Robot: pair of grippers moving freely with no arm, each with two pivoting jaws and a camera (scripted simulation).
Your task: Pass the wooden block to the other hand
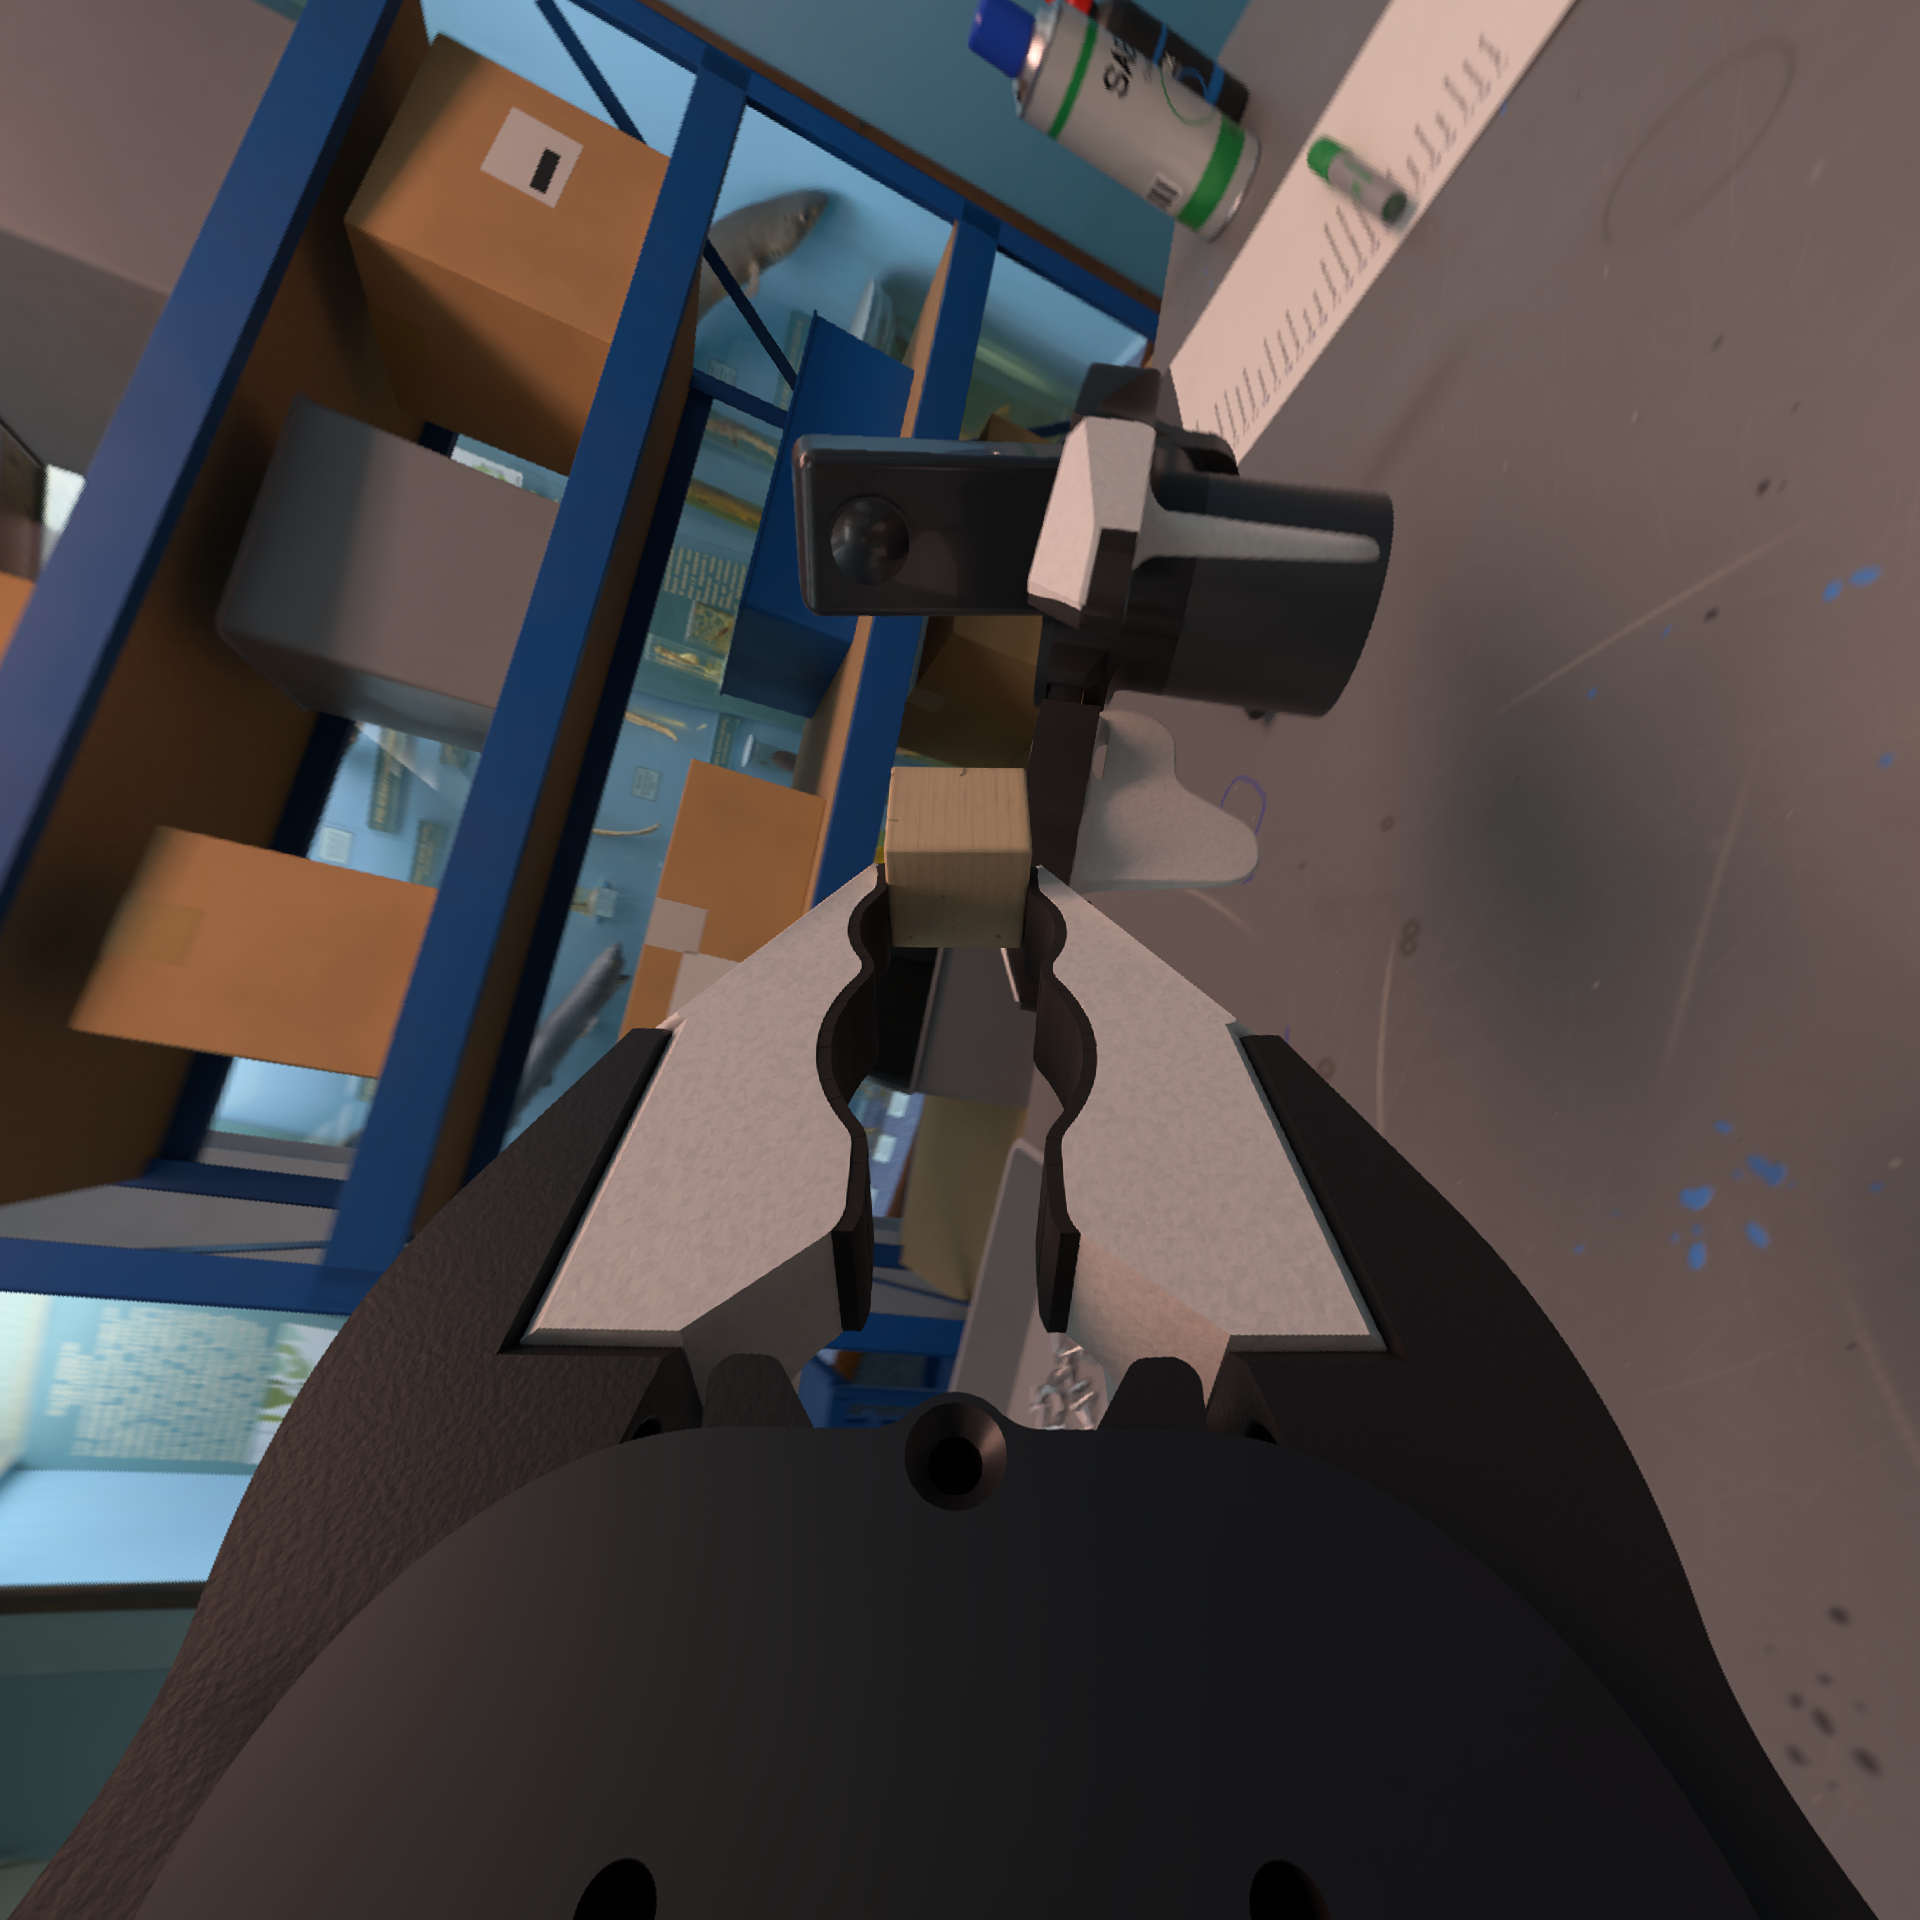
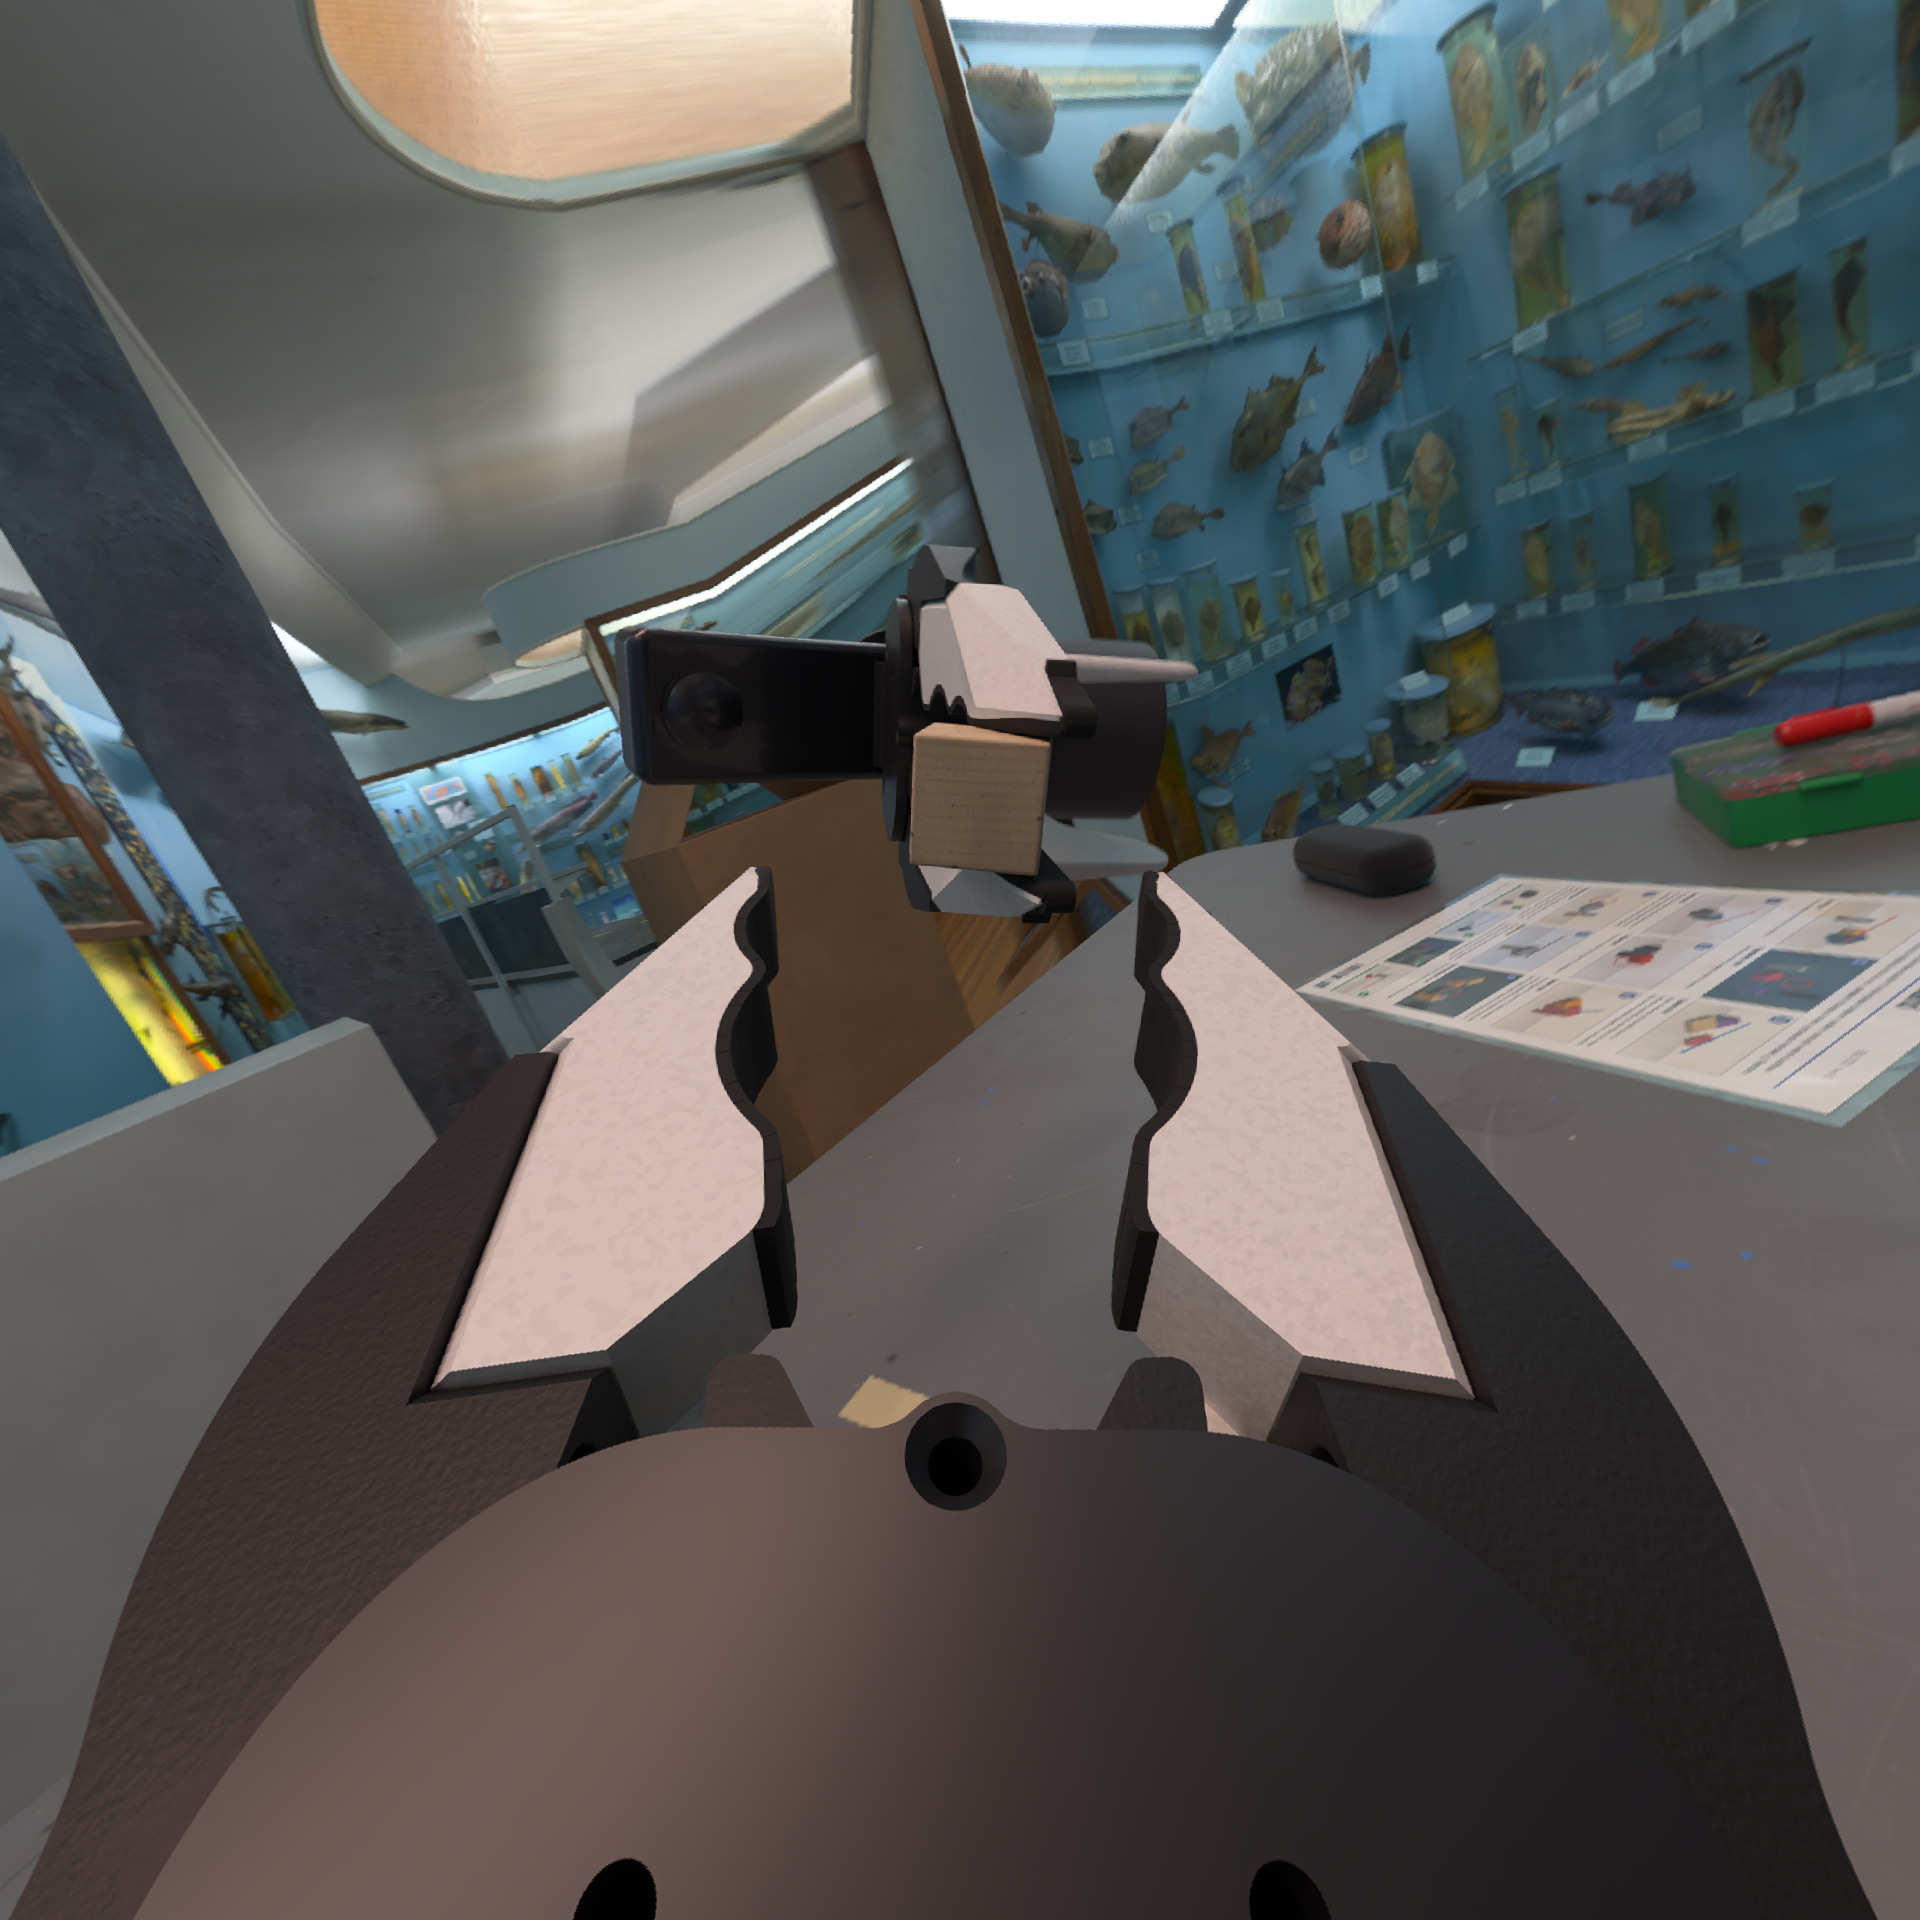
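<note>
Left wrist view: the wooden block point(image 1: 958, 875), a pale cube with fine straight grain and crisp edges, sits clamped between the tips of the left gripper point(image 1: 958, 906). The fingers point(image 1: 727, 1091) are matte speckled-white wedges lined with black, wavy rubber pads, drawn in narrow against two opposite faces of the cube. Beyond the block, close by, is the right gripper point(image 1: 1101, 665), black and chunky. The block is in the air beside the grey, scuffed table point(image 1: 1610, 935).

Right wrist view: the right gripper point(image 2: 954, 914) is spread wide and holds nothing; the block point(image 2: 977, 798) lies ahead of its tips, apart from them, clamped in the left gripper point(image 2: 977, 769).
</note>
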